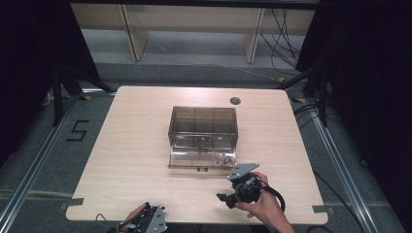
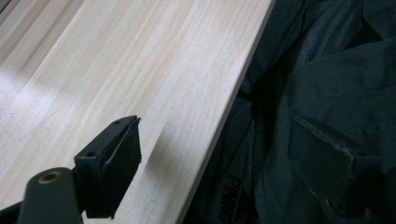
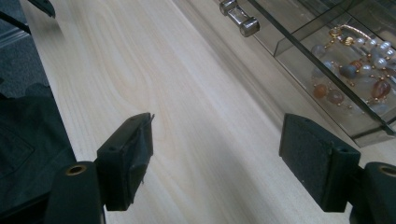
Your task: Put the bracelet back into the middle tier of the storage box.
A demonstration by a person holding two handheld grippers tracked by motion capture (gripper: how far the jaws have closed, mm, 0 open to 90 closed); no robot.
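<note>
One smoky transparent plastic drawer box [image 1: 202,127] at the centre of the pale wooden counter [image 1: 131,160]. Its one low drawer [image 1: 194,159] is pulled out toward the person, with two metal knobs [image 3: 239,16] on its front. One bead bracelet [image 3: 352,70], pearl, grey and amber with gold links, lies in the drawer's right end compartment.

Two grippers. Right gripper [image 1: 224,198] near the counter's front edge, released, jaws wide apart and empty; the drawer sits near, at its 11 o'clock, not touching. Left gripper [image 1: 145,221] at the front edge, about 7 o'clock of the box, well apart; one jaw visible, state cannot be told.
</note>
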